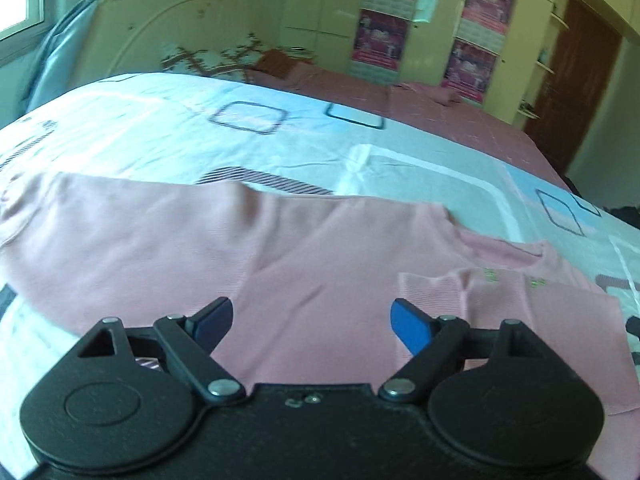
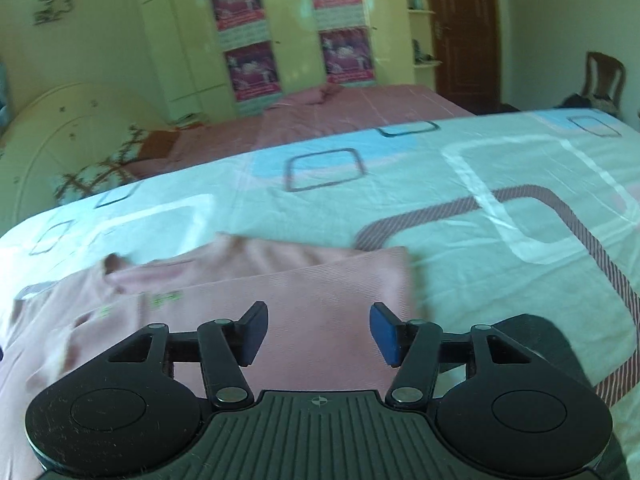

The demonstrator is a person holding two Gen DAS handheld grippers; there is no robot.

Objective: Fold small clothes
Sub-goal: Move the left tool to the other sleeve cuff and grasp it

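A small pink garment (image 1: 248,256) lies spread across the patterned bedsheet (image 1: 312,148), with one side folded over near its neckline and small green marks (image 1: 490,274). My left gripper (image 1: 312,322) hovers above its near edge, open, with nothing between the blue pads (image 1: 410,326). In the right wrist view the same pink garment (image 2: 312,292) shows its folded flap and collar (image 2: 116,264). My right gripper (image 2: 318,330) hangs over that flap, open and holding nothing.
The light sheet (image 2: 460,200) with square and striped patterns stretches to the right and far side. A second bed with a pink cover (image 2: 340,108) stands behind. Wardrobe doors with posters (image 2: 248,40), a brown door (image 2: 464,28) and a chair (image 2: 600,76) line the back.
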